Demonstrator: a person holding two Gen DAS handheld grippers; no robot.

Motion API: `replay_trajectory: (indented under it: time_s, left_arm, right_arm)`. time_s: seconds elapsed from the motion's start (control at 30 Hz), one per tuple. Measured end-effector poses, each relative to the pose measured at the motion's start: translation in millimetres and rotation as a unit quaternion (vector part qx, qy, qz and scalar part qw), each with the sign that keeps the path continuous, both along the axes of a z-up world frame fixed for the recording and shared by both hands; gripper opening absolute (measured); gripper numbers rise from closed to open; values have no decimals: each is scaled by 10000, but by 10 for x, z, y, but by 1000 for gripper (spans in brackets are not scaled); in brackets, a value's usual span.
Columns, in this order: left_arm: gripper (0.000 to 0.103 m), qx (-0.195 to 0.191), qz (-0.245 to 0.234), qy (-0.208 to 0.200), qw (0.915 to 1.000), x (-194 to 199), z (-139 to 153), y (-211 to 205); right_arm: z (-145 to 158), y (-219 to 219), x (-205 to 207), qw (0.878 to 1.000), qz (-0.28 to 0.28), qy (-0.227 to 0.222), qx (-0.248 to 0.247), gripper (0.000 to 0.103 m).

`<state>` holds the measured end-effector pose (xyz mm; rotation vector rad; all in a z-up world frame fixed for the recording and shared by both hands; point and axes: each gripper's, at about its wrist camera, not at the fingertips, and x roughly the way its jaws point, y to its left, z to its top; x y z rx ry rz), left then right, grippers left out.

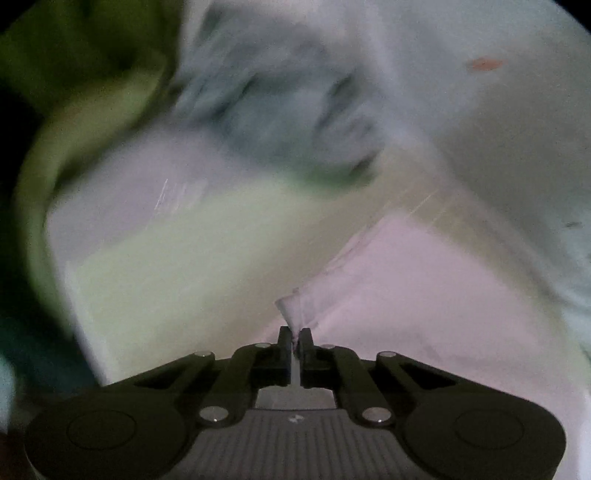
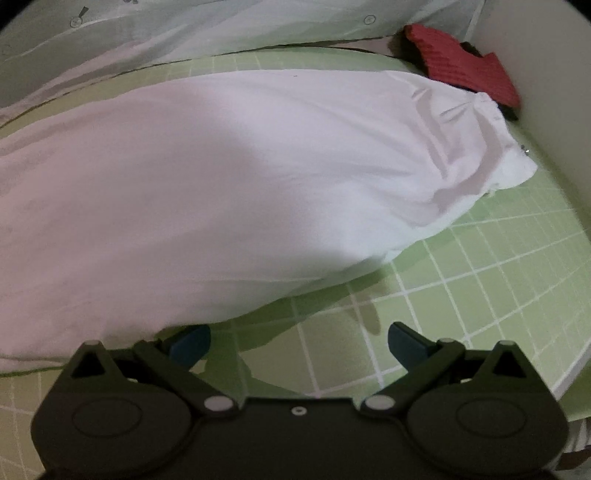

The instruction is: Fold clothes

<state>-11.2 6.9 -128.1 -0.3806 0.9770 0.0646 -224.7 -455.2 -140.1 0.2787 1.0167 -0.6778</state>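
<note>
A white garment [image 2: 229,177] lies spread over the green gridded mat [image 2: 480,266]. My right gripper [image 2: 299,341] is open and empty, low over the mat at the garment's near edge; its left blue fingertip [image 2: 192,345] sits just under that edge. In the blurred left wrist view my left gripper [image 1: 294,338] is shut on a pinched corner of the white garment [image 1: 406,288], which stretches away to the right.
A red ribbed cloth [image 2: 461,66] lies at the mat's far right by a pale wall [image 2: 554,92]. A light greenish shirt with buttons [image 2: 221,29] lies along the back. A blurred blue-grey cloth heap [image 1: 277,110] shows in the left wrist view.
</note>
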Motion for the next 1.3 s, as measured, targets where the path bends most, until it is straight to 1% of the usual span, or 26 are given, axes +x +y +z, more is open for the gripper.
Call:
replay_trajectory:
  time_s: [0.07, 0.13, 0.17, 0.2, 0.27, 0.37, 0.43, 0.5, 0.6, 0.77, 0.83, 1.03, 1.3]
  left_arm:
    - [5, -173, 135, -90, 9997, -52, 43, 42]
    - [5, 42, -80, -550, 9984, -71, 261, -50]
    - [5, 133, -166, -684, 9974, -62, 317, -91]
    - [5, 200, -210, -732, 9969, -29, 328, -124]
    - [5, 187, -102, -532, 9984, 67, 227, -124]
    - [6, -7, 69, -243, 9997, 66, 108, -65]
    - [6, -138, 180, -58, 9997, 59, 30, -25]
    - [6, -121, 156, -40, 9998, 37, 41, 0]
    - [6, -118, 164, -16, 9998, 53, 41, 17]
    - [7, -137, 151, 25, 9998, 93, 14, 33]
    - [7, -141, 133, 38, 9998, 104, 4, 40]
    - [7, -146, 37, 79, 9999, 147, -25, 55]
    - [7, -127, -69, 187, 9997, 202, -90, 61]
  right_arm:
    - [-9, -43, -19, 9999, 16, -71, 114, 103]
    - [-8, -64, -38, 9998, 66, -85, 170, 103]
    - [-4, -77, -56, 9998, 86, -80, 149, 103]
    - [-1, -90, -74, 9998, 101, -79, 133, 103]
    - [6, -161, -138, 9993, -94, -261, 261, 103]
    - [51, -301, -249, 9948, -540, -718, 489, 103]
    - [115, -370, -306, 9884, -704, -1149, 695, 103]
    - [183, -415, -353, 9804, -880, -1548, 846, 103]
    - [257, -459, -372, 9701, -1114, -1874, 1062, 101]
    - [259, -510, -352, 9582, -1306, -2090, 1456, 87]
    - [270, -520, -377, 9489, -1451, -2221, 1706, 83]
    - [251, -532, -481, 9126, -1982, -2643, 2410, 82]
    - [253, -417, -546, 8971, -2458, -2650, 2540, 82]
